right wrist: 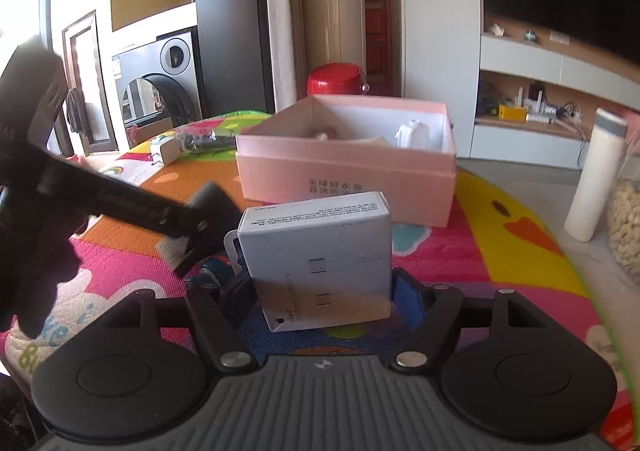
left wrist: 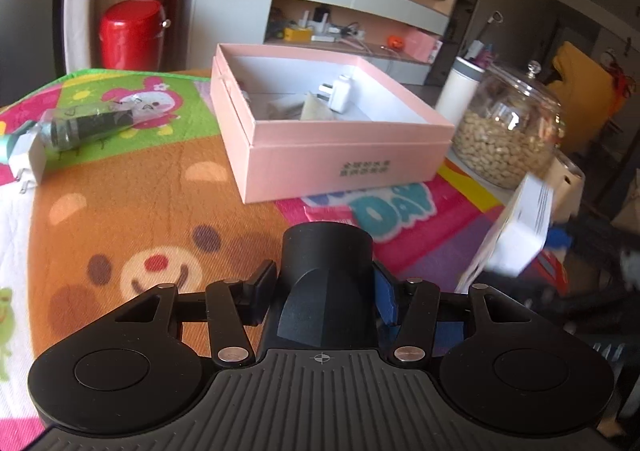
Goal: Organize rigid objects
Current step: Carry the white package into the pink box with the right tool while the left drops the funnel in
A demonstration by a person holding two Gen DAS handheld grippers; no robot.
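Left wrist view: left of the pink box, a dark tube in a clear wrapper lies on the bright mat. In front of the box, the left tongs grip a black cylinder. Right wrist view: just in front of the pink box, the right tongs squeeze a white carton.

Red bin, glass jar of nuts, white bottle, washing machine
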